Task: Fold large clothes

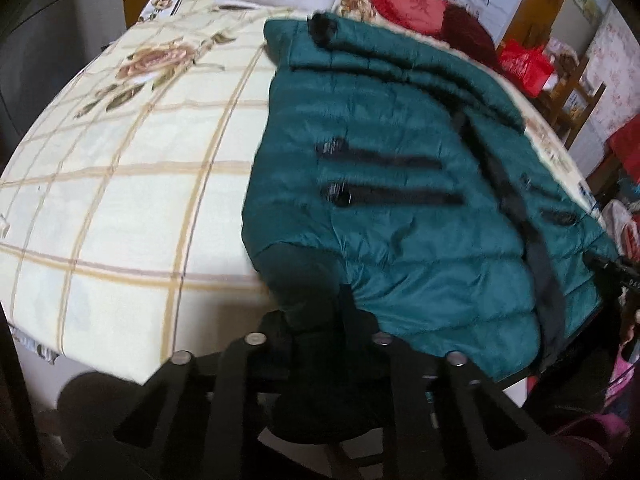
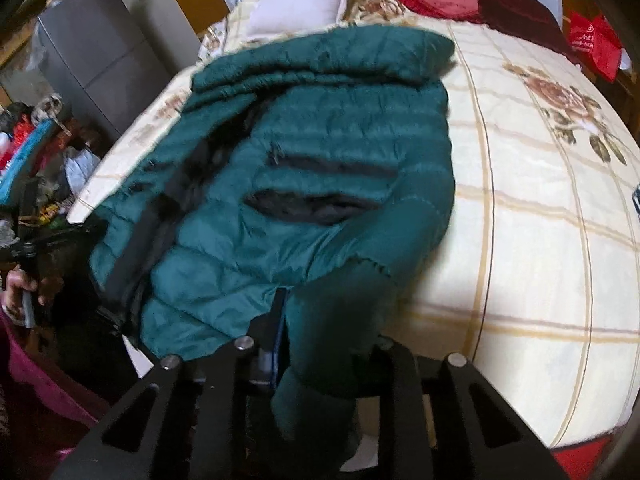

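Both tongs clamped on the green jacket's near corners!

My left tongs and right tongs each pinch a cuff of the jacket lying on the bed; I reckon sleeves fold inward next, needing even tension.

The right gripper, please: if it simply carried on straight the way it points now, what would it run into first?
The right gripper is shut on the green jacket's cuff, so it would push first into the green jacket lying on the bed.
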Available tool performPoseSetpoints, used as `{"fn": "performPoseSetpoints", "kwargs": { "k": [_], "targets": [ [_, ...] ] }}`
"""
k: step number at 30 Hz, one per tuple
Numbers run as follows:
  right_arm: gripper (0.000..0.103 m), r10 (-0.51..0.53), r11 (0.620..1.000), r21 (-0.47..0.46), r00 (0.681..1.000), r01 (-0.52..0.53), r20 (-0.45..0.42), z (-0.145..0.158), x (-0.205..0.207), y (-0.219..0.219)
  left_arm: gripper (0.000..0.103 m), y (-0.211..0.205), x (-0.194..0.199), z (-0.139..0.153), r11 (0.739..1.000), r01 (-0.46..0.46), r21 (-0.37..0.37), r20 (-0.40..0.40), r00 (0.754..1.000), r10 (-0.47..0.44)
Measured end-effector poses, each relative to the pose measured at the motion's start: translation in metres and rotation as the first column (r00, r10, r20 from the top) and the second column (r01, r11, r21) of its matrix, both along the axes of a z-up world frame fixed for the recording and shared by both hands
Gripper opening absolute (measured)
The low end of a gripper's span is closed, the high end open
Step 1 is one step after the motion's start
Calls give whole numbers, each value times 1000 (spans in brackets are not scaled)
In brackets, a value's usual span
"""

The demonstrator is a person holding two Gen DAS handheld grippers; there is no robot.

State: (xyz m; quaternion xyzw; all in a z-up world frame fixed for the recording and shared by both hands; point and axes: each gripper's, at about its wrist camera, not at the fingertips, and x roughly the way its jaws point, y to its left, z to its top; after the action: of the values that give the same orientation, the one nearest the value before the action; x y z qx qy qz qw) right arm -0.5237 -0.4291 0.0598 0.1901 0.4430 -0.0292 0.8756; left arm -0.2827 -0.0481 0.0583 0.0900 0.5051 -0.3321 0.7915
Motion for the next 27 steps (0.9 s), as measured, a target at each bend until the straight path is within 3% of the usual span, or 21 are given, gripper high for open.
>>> {"fn": "performPoseSetpoints", "kwargs": {
  "k": [14,23,27],
  "targets": [
    [23,-102,992,96,967,82,231,74,26,-45,7,-8,46,84,972,-64,-225,84,993,85],
    [22,-178,984,66,943,167,279,105,87,-88,7,-47,95,122,953,-108,-282,166,973,159],
    [22,-230,973,71,933,219,277,110,126,-114,12,-78,132,130,952,-129,-278,200,961,189]
  ]
}}
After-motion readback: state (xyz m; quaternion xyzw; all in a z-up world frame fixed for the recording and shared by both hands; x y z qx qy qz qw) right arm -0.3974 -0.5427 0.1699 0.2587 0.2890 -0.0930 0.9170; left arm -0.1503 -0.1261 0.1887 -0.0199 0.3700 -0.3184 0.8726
